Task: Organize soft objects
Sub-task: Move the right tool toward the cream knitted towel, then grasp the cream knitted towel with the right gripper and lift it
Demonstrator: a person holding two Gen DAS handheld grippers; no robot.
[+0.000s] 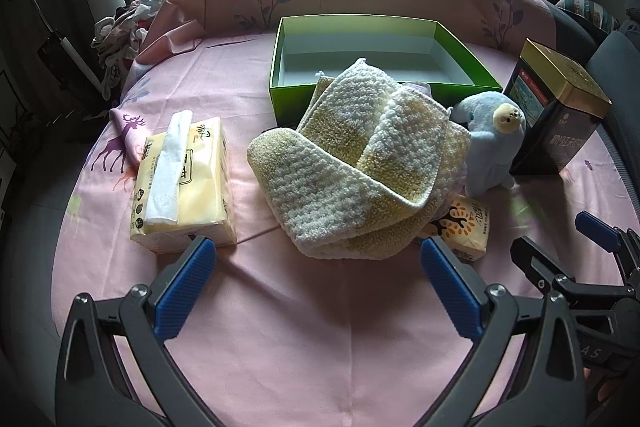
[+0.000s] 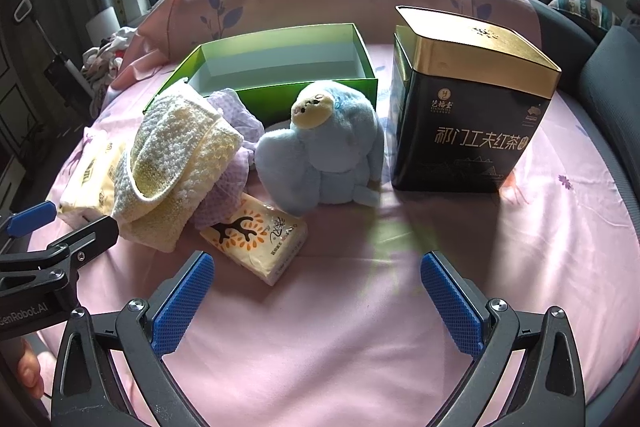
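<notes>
Left tool [image 1: 318, 259]: jaws wide, holding nothing, above the pink bed sheet [image 1: 312, 327].
Right tool [image 2: 316, 273]: jaws wide, empty.
Yellow-white towel [image 1: 352, 163]: folded heap at 12 o'clock of the left tool, overlapping the green box [image 1: 288, 95] front edge.
Purple cloth [image 2: 236, 155]: beneath the towel, possibly two pieces.
Blue plush toy [image 2: 324, 151]: at 12 o'clock of the right tool, between towel and black tea tin [image 2: 464, 123].
Small tissue pack [image 2: 256, 239]: at 11 o'clock, touching the purple cloth.
Large tissue pack [image 1: 184, 187]: at 10 o'clock of the left tool.

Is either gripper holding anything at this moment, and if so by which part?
Nothing is held. The left gripper and right gripper are both open over the bare pink sheet, short of the towel and plush toy.
</notes>
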